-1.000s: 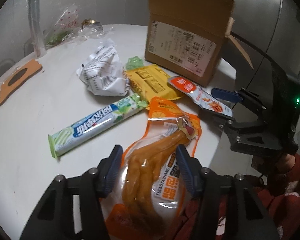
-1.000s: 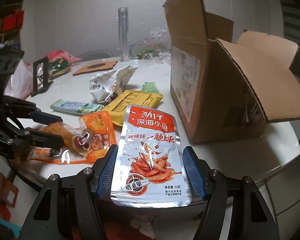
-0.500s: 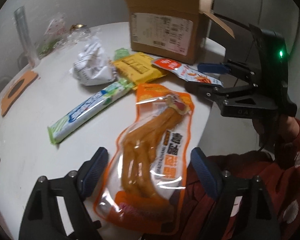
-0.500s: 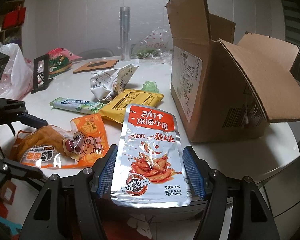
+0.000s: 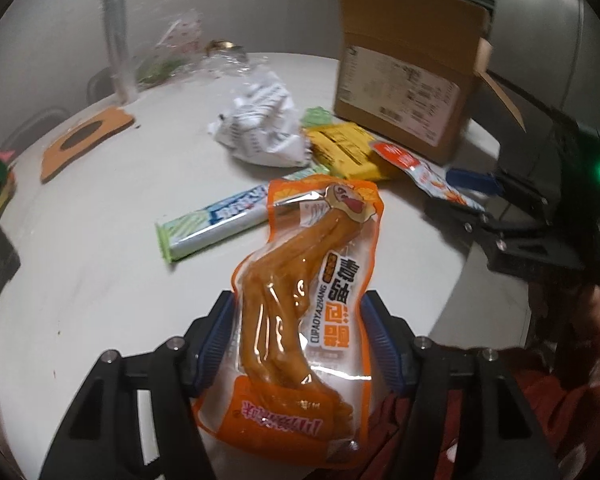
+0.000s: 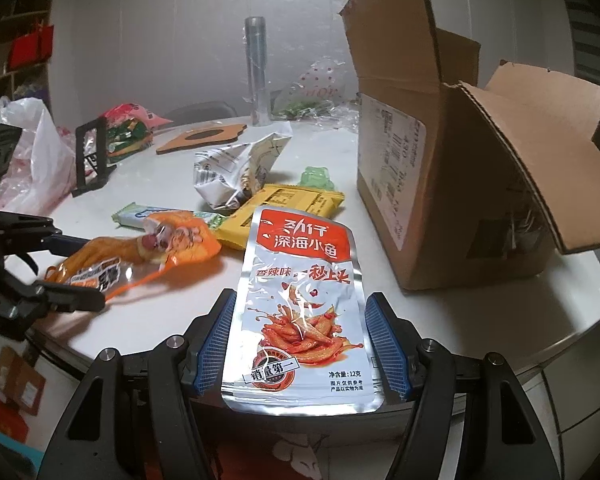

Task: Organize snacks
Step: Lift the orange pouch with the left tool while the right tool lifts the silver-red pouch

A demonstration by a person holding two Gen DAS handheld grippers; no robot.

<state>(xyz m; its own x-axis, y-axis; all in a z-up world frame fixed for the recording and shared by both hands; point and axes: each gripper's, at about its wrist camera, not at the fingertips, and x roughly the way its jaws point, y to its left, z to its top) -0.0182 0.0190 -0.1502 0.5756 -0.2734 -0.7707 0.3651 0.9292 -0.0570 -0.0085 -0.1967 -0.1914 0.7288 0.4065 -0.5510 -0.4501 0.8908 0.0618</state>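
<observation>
My left gripper point(image 5: 298, 340) is shut on an orange chicken-feet snack pack point(image 5: 312, 292) and holds it tilted up above the white round table point(image 5: 80, 260); the pack also shows in the right wrist view point(image 6: 140, 252). My right gripper point(image 6: 298, 344) is shut on a silver and red spicy fish pouch point(image 6: 300, 304) at the table's near edge; the pouch shows in the left wrist view point(image 5: 428, 176). An open cardboard box point(image 6: 440, 176) stands on the table to the right. A green-white long pack point(image 5: 216, 220), a yellow pack point(image 5: 344, 152) and a crumpled white bag point(image 5: 260, 132) lie on the table.
A small green jelly cup point(image 6: 318, 178) sits near the box. A clear tall tube point(image 6: 256, 68), plastic bags point(image 6: 320, 92), a cardboard cutout point(image 5: 84, 140) and a black stand point(image 6: 92, 156) are toward the back and left of the table.
My left gripper opened wide half a second ago and has now closed on the orange pack and lifted its far end. The right gripper with the fish pouch has hardly moved.
</observation>
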